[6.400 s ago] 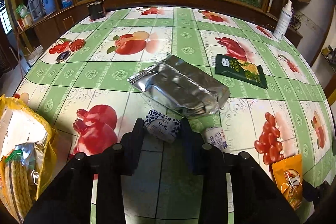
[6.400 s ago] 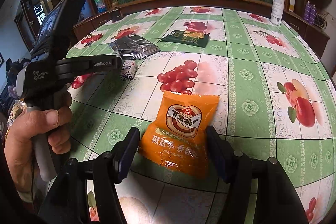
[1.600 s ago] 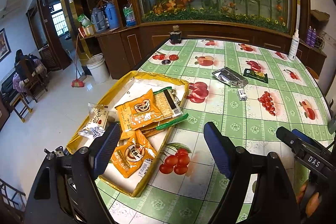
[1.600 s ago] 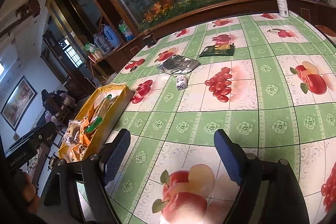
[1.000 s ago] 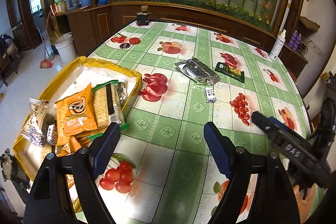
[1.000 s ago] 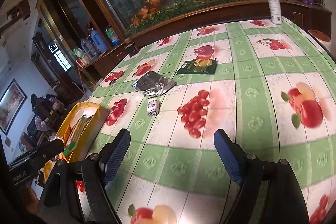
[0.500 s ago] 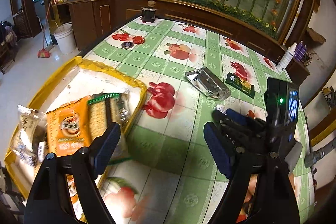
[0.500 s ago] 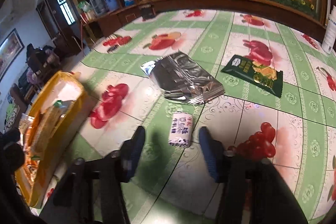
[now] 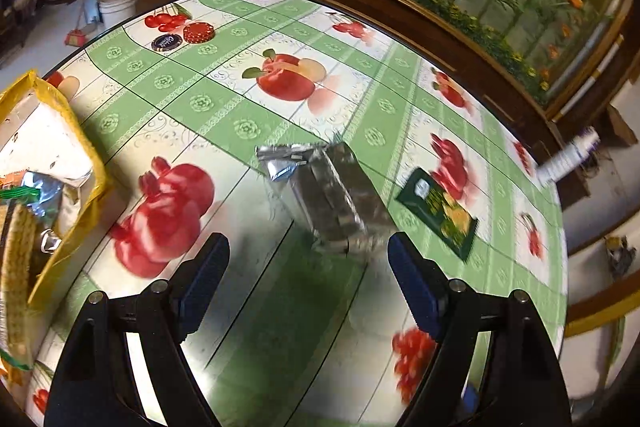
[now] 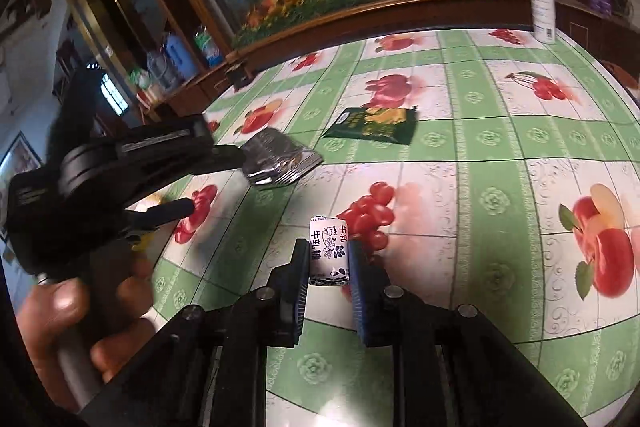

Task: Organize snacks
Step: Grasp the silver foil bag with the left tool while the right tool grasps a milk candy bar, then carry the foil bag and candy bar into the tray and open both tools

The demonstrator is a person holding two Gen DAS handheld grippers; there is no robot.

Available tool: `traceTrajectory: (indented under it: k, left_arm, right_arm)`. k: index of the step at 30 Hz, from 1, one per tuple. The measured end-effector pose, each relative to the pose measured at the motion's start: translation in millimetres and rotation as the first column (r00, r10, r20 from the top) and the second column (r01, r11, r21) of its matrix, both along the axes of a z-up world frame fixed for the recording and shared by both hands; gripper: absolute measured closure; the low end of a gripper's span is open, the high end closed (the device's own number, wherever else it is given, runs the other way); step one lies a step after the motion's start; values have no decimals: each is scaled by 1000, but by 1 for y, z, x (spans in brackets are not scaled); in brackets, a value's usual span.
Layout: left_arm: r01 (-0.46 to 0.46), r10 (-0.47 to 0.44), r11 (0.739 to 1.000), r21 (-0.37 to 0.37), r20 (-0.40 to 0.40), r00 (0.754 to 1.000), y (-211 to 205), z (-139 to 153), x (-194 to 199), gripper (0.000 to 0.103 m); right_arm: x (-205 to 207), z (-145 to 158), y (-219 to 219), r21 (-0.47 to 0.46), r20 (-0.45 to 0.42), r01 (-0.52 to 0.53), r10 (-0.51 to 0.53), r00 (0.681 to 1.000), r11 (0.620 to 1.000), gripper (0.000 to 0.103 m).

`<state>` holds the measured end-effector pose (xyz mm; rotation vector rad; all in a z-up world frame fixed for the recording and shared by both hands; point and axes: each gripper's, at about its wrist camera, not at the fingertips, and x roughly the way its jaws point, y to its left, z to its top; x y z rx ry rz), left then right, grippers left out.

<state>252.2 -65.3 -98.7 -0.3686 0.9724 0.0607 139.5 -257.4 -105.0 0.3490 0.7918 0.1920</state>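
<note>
Right hand-held gripper (image 10: 329, 263) clamps a small candy roll (image 10: 329, 250)
The glossy, paper-wrapped cylinder's long axis points away; left hand-held gripper (image 9: 308, 277) gapes empty.

Near table (image 9: 280, 327) between left gripper (image 9: 308, 279) fingers is bare. Silver pouch (image 9: 332, 203) blocks just beyond, green packet (image 9: 440, 215) right of it, yellow tray (image 9: 94, 187) far left. Near right corner blurred, probably clear.

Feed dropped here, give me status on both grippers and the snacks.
Right gripper jaws just closed on white candy. Left gripper open above silver packet. Nothing blocking.
</note>
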Motion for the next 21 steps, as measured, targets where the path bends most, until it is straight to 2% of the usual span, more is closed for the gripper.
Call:
traceTrajectory:
  k: [4,5,6,7,11,12,14,15,17,21]
  left_arm:
    - [-70,70,998,7,-28,997,-5,-13,23,21]
    - [-71,72,997,22,-57,996,-8,-20,31,21]
    - [-67,70,997,48,-68,995,-11,-24,35,17]
    - [-59,64,993,102,-49,997,-17,-24,37,16]
    - [-23,26,986,166,-17,999,-22,-28,38,14]
    - [-9,12,985,172,-14,1000,-21,-28,38,17]
    - [25,-27,985,171,7,1000,-18,-25,33,43]
    - [44,-46,986,161,6,999,-15,-23,30,50]
    - [77,-77,988,135,-2,997,-9,-22,20,52]
    - [121,-125,981,154,12,992,4,-19,-12,56]
  right_arm:
    - [7,-10,-3,-7,-26,-6,6,1000,1000,83]
    - [8,-12,-6,6,-33,-8,8,999,1000,83]
    - [9,-13,-8,12,-39,-2,3,999,1000,83]
    - [9,-14,-9,6,-39,4,-4,999,1000,83]
    - [7,-12,-16,30,-29,22,-22,999,999,83]
    - [7,-12,-16,30,-29,23,-22,999,999,83]
    - [7,-12,-15,27,-29,21,-20,999,999,83]
    - [7,-12,-14,28,-29,19,-18,999,999,83]
    - [7,-13,-13,30,-32,16,-15,999,999,83]
    - [7,-13,-14,45,-33,17,-15,999,999,83]
